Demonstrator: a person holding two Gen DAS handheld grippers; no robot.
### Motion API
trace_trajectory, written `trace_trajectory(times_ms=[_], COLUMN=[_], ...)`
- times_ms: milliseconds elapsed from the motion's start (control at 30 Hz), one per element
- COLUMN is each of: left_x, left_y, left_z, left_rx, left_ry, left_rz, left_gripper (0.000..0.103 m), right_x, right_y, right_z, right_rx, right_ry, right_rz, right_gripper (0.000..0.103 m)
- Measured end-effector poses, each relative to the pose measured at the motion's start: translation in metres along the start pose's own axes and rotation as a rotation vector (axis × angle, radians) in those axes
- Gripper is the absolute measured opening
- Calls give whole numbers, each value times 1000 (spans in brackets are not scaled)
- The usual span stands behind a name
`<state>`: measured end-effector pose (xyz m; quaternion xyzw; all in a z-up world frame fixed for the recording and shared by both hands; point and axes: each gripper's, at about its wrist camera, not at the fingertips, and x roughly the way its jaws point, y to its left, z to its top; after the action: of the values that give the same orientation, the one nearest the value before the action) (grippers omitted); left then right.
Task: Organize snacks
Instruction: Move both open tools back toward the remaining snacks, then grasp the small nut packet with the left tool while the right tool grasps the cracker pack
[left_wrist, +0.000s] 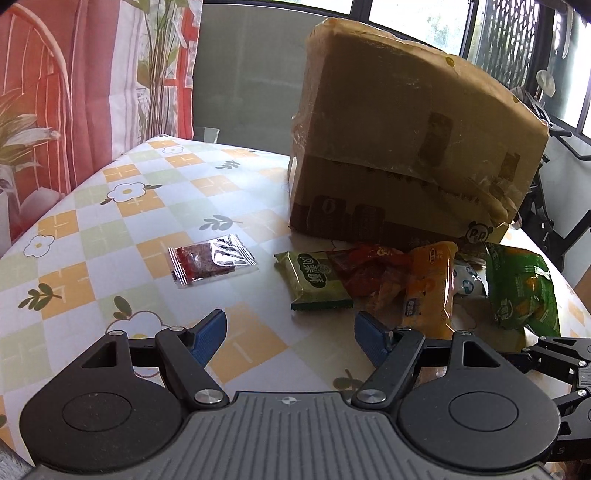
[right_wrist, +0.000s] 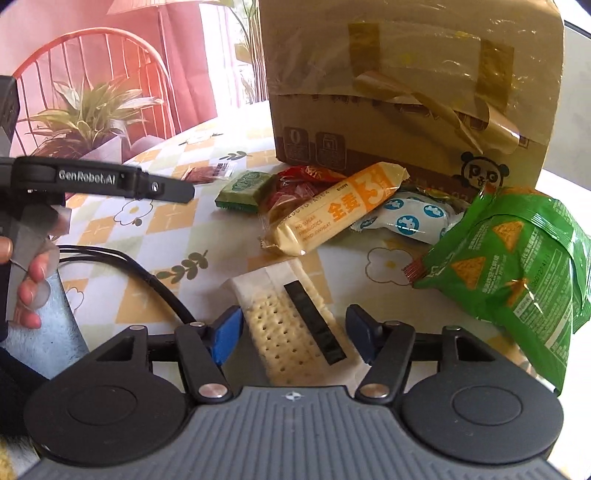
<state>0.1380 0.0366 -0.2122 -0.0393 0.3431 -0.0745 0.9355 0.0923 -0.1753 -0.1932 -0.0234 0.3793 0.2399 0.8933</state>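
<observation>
Checked tablecloth carries snacks before the cardboard box; cracker packet lies nearest, lengthwise between the right gripper jaws, unclamped; left gripper gapes, empty, farther off.

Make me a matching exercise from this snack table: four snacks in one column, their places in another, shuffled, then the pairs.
Snacks:
1. cracker pack
2. green chip bag
3. clear red-filled packet
4. yellow-orange bar

Places:
A. lying alone on the tablecloth, left of the pile
B. between the right gripper's fingers
C. at the right end of the pile
D. lying on top of the pile in front of the cardboard box

Pairs: 1-B, 2-C, 3-A, 4-D
</observation>
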Motion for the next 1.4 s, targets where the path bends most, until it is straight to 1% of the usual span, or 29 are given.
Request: trace_trajectory(times_ms=[33,100,200,300,367,433,533,733,800,967,1033,1067,1133,1200,1233,1267,1300,1400], left_x=[1,1,1,3,4,3,3,6,6,7,6,6,7,10,12,14,17,29], left_y=[0,0,0,-2,-5,-7,-6,-4,-5,-4,-4,-5,-10,-17,-22,-26,-30,-45], left_z=[0,-1,-1,-2,-2,-3,-3,-5,-5,-5,-5,-4,-1,4,7,11,14,22], left_rx=[0,-1,-7,-4,9,19,18,-2,1,-6,-7,0,19,51,70,87,112,187], left_ry=[5,6,4,11,12,8,6,20,20,23,20,17,6,4,6,5,2,-5], left_rz=[0,0,0,1,-6,-14,-19,-21,-26,-40,-52,-67,-121,-189,-208,-225,-244,-254], left_gripper=[78,78,78,78,78,78,78,77,74,72,68,63,56,42,40,36,35,32], right_x=[-1,-5,-11,-13,-11,-7,-5,-6,-6,-6,-6,-6,-6,-6,-6,-7,-7,-7], right_y=[1,-1,-10,-20,-23,-25,-28,-29,-29,-28,-27,-26,-27,-27,-27,-27,-27,-27], right_z=[0,1,0,-1,0,-2,-9,-10,-11,-11,-11,-11,-11,-11,-11,-11,-11,-11], right_rx=[-13,-16,62,120,114,83,47,53,55,55,52,51,50,50,50,51,51,54], right_ry=[4,22,33,17,3,-30,-72,-85,-88,-89,-89,-89,-89,-89,-89,-89,-89,-91], right_rz=[-10,-14,-47,-80,-113,-144,-151,-146,-145,-146,-149,-150,-150,-150,-150,-149,-149,-145], right_gripper=[56,53,52,51,51,51,51,50,51,50,50,51,50,50,51,51,51,51])
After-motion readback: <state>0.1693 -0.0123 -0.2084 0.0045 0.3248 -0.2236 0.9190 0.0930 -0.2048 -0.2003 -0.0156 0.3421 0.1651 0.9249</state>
